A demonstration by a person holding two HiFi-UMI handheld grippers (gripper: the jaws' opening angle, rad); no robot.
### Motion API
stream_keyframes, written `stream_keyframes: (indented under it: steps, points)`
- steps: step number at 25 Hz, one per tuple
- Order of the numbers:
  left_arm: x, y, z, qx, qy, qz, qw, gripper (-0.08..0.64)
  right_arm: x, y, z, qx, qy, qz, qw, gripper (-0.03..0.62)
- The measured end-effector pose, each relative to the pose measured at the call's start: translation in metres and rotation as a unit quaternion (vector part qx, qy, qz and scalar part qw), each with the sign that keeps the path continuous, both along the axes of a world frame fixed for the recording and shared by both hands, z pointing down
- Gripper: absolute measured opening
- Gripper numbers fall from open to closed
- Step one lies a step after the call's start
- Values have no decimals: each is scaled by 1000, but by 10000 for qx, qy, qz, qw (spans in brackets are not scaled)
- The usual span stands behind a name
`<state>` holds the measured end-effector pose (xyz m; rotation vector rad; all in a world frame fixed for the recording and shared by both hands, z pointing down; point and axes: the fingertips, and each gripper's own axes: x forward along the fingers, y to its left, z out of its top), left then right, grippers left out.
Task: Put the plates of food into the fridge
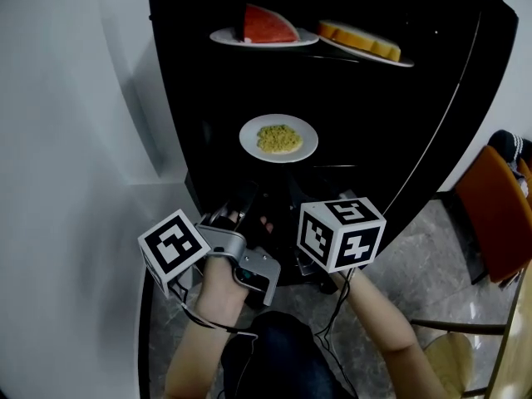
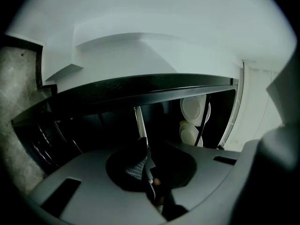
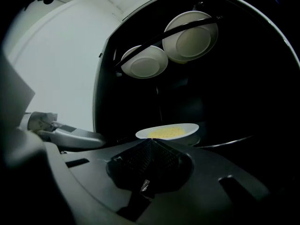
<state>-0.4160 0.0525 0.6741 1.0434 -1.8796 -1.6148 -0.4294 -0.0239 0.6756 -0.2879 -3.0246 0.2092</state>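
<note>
Fridge: we face a tall black open fridge (image 1: 399, 140); all three plates of food stand on its shelves.
Wall: a plain white surface (image 1: 75, 123) fills the left of the head view, beside the fridge.
Floor: grey marbled tile (image 1: 432, 273) lies below and to the right.
Chair: an orange padded chair (image 1: 495, 210) stands at the right edge, well apart from the fridge.
Left gripper: our grey two-jaw left gripper (image 2: 146, 146) is low in front of the fridge, rolled sideways. Its dark fingers are pressed together with nothing between them.
Right gripper: our right gripper (image 3: 149, 143) is just beside the left one. Its ribbed fingers meet in a point and grip nothing.
Yellow plate: a round white plate of yellow crumbly food (image 1: 278, 138) sits on the lower shelf, just beyond the right gripper's tips and not touching them.
Watermelon plate: a white plate with a red watermelon wedge (image 1: 264, 37) sits on the upper shelf, to the left.
Melon plate: a white plate of orange melon slices (image 1: 366, 50) sits just beside it on the right.
</note>
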Motion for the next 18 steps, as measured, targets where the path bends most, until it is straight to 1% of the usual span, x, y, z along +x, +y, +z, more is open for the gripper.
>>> stream_keyframes:
  steps: [2, 4, 5, 6, 7, 8, 9, 10, 12, 13, 14, 15, 18]
  points:
    - [5, -1, 3, -259, -272, -9, 9993, 18, 6, 0, 0, -136, -39, 16, 9999, 14]
    - [10, -3, 6, -580, -592, 27, 9966, 18, 16, -2, -2, -215, -158, 73, 9996, 14]
    - [13, -4, 7, -807, -790, 48, 9936, 18, 21, -3, -4, -234, -254, 109, 9993, 14]
    - [16, -5, 8, -1104, -1043, 43, 9884, 18, 27, -5, -6, -248, -371, 148, 9989, 14]
    - [18, -5, 8, -1469, -1377, -22, 9795, 17, 34, -7, -7, -262, -503, 194, 9982, 14]
    - [19, -4, 7, -1884, -1788, -172, 9655, 17, 41, -9, -9, -274, -638, 248, 9973, 14]
    - [21, -2, 6, -2320, -2244, -397, 9456, 17, 47, -12, -10, -281, -761, 311, 9962, 14]
    - [21, 1, 3, -2753, -2701, -669, 9202, 17, 53, -14, -11, -279, -860, 377, 9952, 14]
    - [22, 5, -3, -3522, -3476, -1211, 8605, 15, 63, -18, -12, -256, -980, 489, 9937, 14]
    - [22, 6, -6, -3803, -3761, -1425, 8329, 15, 67, -19, -12, -241, -1016, 526, 9931, 14]
    - [22, 7, -9, -4000, -3978, -1582, 8103, 14, 70, -20, -11, -218, -1041, 554, 9928, 14]
    - [23, 6, -12, -4137, -4144, -1686, 7929, 11, 72, -21, -10, -185, -1061, 574, 9925, 14]
    - [24, -1, -16, -4477, -4505, -1848, 7500, 9, 77, -25, -7, -72, -1122, 599, 9918, 14]
